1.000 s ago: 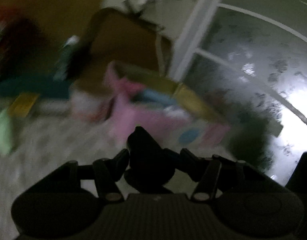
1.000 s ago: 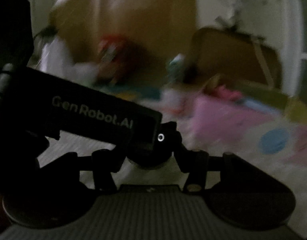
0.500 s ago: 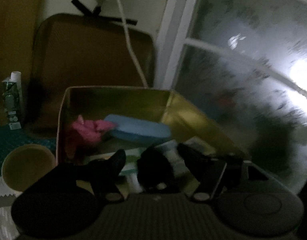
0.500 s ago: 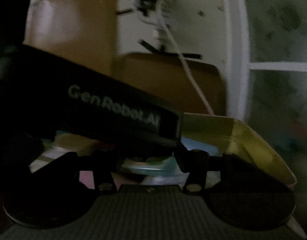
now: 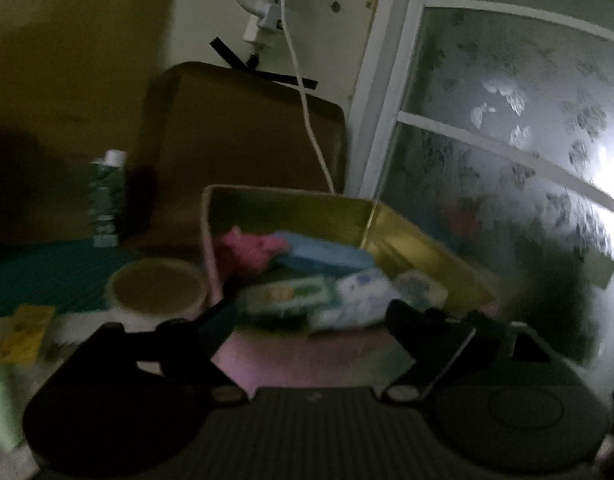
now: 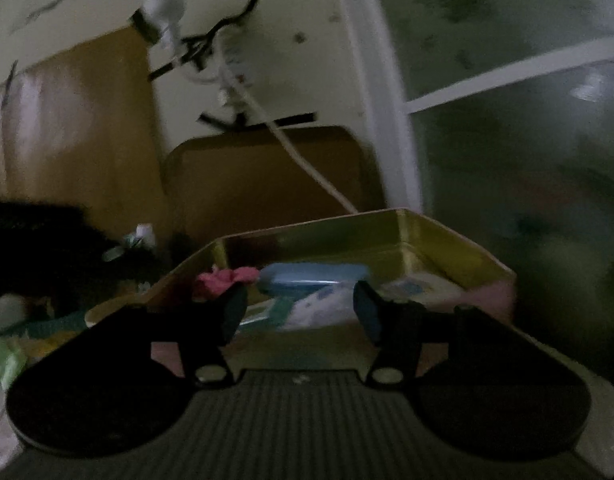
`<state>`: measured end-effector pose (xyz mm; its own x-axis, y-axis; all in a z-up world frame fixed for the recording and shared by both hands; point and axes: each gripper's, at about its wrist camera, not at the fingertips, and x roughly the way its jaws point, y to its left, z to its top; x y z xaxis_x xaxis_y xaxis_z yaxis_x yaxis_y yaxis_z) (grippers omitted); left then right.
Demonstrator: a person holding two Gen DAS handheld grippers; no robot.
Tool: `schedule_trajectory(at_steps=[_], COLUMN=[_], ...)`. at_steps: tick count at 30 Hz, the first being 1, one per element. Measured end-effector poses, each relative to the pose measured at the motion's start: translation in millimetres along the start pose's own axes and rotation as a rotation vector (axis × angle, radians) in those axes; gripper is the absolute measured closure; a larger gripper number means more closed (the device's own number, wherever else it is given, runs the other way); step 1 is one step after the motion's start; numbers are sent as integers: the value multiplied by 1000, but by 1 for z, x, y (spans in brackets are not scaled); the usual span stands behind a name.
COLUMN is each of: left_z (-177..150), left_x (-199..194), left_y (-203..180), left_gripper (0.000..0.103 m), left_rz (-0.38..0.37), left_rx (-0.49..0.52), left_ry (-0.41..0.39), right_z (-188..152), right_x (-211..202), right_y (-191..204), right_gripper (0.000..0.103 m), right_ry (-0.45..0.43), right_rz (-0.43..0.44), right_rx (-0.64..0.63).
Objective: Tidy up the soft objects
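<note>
A tin box, gold inside and pink outside, stands open in front of both grippers. Inside lie a pink soft thing, a blue pad, a green-and-white pack and a white-and-blue pack. My left gripper hovers at the box's near edge with its jaws opening. The white-and-blue pack lies just past the tips, and the pads do not press it. My right gripper faces the same box from low down. Its jaws are opening too, with nothing held between them.
A beige round cup stands left of the box, with a green bottle behind it on a teal mat. A brown board leans on the wall, with a white cable hanging into the box. A frosted glass door is at the right.
My left gripper has gone from shut to wide open at the box, and the white-and-blue pack now lies free. It no longer blocks the right wrist view. The right jaws stand wider.
</note>
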<state>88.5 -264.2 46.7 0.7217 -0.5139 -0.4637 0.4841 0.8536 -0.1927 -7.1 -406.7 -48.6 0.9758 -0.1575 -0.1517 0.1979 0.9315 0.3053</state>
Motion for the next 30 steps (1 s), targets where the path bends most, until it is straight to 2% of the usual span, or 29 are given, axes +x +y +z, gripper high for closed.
schedule_trajectory(at_steps=[4,8,11,14,23,30], left_z=[-29,-56,-73,-88,-105,-110], left_x=[-17,-27,-38,-49,-60,-62], left_y=[2,12,18,27,34,33], left_gripper=[16,16,14,13,0,0], left_rz=[67,151,221,253,317,329], left_rx=[54,47,74,68,75,75], left_ry=[63,153,189,215,213,186], right_z=[-13,-28,-38,-49,-56,-57], right_x=[-17,-25,-31,-36,-54,-58], right_y=[4,24,39,46,67,63], right_gripper=[34,34,35,35,34,31], right_ry=[50,157,219,280,336,356], right_rz=[15,53,65,76,66,67], right_rx=[101,113,117,152,118,137])
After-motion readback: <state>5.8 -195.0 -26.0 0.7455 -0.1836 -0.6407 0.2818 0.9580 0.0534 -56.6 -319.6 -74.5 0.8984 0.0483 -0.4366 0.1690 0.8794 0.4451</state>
